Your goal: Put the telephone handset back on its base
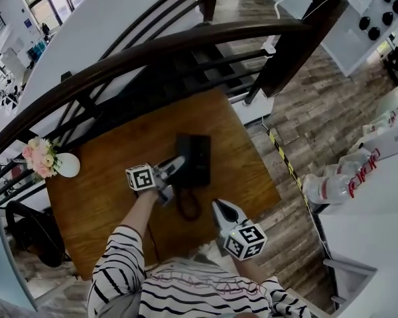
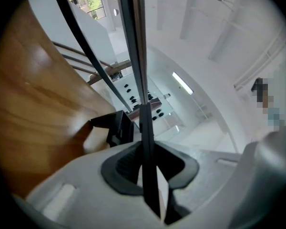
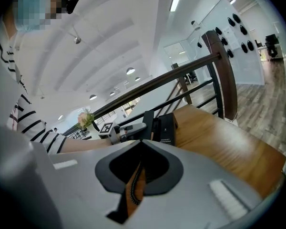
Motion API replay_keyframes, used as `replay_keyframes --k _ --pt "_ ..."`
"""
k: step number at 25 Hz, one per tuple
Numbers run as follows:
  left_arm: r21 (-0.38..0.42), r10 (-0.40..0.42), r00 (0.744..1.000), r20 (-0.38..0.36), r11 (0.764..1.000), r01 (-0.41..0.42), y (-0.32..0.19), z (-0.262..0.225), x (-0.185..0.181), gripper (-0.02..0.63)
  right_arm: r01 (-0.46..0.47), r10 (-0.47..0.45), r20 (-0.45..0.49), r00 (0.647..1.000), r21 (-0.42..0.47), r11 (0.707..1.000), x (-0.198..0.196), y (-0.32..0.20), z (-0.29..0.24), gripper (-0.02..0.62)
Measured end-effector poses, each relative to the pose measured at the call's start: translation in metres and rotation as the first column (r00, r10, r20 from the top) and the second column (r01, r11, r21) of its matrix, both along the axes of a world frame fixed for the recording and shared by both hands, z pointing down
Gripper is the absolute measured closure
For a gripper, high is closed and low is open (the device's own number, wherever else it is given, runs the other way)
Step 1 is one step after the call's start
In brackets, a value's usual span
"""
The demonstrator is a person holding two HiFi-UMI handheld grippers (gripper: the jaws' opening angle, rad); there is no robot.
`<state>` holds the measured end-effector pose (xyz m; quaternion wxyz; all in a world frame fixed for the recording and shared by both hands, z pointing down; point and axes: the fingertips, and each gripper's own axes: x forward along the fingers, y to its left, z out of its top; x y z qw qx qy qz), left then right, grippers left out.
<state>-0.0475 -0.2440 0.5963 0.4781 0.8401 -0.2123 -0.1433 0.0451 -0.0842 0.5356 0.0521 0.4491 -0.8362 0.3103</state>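
Note:
The black telephone base [image 1: 198,159] lies on the wooden table [image 1: 93,211]. My left gripper [image 1: 178,165] points level at the base's left side and is shut on the black handset [image 2: 146,137], which runs as a thin dark bar between its jaws. In the right gripper view the handset [image 3: 147,123] stands right beside the base [image 3: 167,129]; whether it rests on it I cannot tell. A coiled cord [image 1: 189,207] loops toward me on the table. My right gripper [image 1: 220,209] hovers nearer me, jaws together and holding nothing, with the cord [image 3: 133,191] below it.
A white vase of pink flowers [image 1: 65,165] stands at the table's left corner. A dark curved stair railing [image 1: 152,48] runs just behind the table. To the right are a wood floor and a white counter [image 1: 365,211] with bottles [image 1: 331,187].

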Motion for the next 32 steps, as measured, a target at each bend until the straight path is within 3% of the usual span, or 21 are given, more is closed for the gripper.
replay_keyframes --k 6,9,15,25,32 --pt "-0.041 -0.022 1.000 -0.013 0.999 0.022 -0.009 0.013 -0.005 0.535 -0.008 0.008 -0.010 1.000 -0.014 1.000 0.000 -0.002 0.007 0.595" --pt "-0.082 -0.029 0.999 0.027 0.996 0.031 -0.009 0.028 -0.008 0.535 -0.005 0.005 -0.011 1.000 -0.019 1.000 -0.001 -0.001 0.012 0.595" --pt "-0.030 0.011 0.999 0.031 0.999 -0.010 -0.008 0.023 0.000 0.535 0.007 -0.007 -0.009 1.000 -0.028 1.000 -0.005 0.001 0.016 0.595" --pt "-0.011 -0.013 0.987 0.158 1.000 0.015 -0.010 0.037 -0.004 0.534 0.019 -0.020 -0.013 1.000 -0.034 0.999 -0.009 0.007 0.021 0.595" --pt "-0.021 -0.038 0.989 0.145 0.999 0.041 -0.010 0.037 -0.006 0.534 0.016 -0.017 -0.014 1.000 -0.038 0.999 -0.008 0.010 0.021 0.595"
